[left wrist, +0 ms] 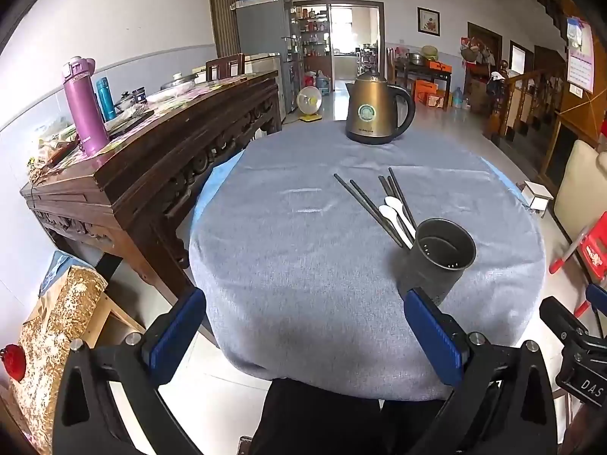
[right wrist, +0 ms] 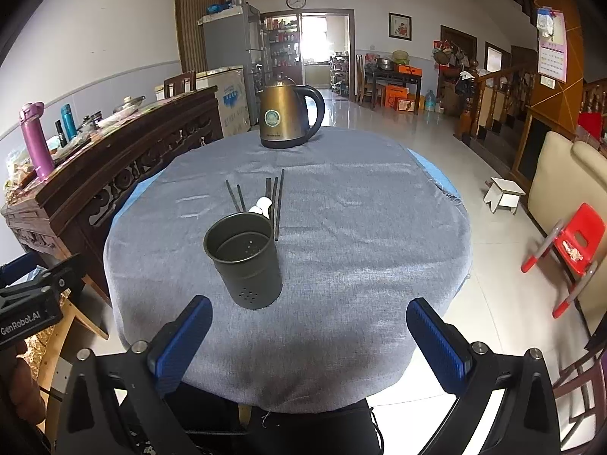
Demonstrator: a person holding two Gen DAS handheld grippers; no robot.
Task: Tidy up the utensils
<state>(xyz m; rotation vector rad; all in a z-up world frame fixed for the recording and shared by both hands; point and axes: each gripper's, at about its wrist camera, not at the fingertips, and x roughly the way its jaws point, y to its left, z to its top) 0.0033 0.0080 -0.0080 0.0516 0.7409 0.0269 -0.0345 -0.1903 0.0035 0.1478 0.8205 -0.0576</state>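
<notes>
A dark metal utensil holder (left wrist: 440, 258) (right wrist: 246, 261) stands upright and empty on the round table's grey cloth (left wrist: 303, 250) (right wrist: 360, 246). Behind it lie several dark chopsticks (left wrist: 364, 204) (right wrist: 278, 204) and two white spoons (left wrist: 396, 214) (right wrist: 261, 204), partly hidden by the holder in the right wrist view. My left gripper (left wrist: 303, 326) is open and empty at the table's near edge, left of the holder. My right gripper (right wrist: 307, 333) is open and empty at the near edge, right of the holder.
A bronze electric kettle (left wrist: 377, 108) (right wrist: 288, 113) stands at the table's far side. A carved wooden sideboard (left wrist: 144, 174) (right wrist: 95, 174) with a purple flask (left wrist: 84, 108) runs along the left. A red child's chair (right wrist: 569, 250) and a small white stool (right wrist: 504, 191) stand on the floor to the right.
</notes>
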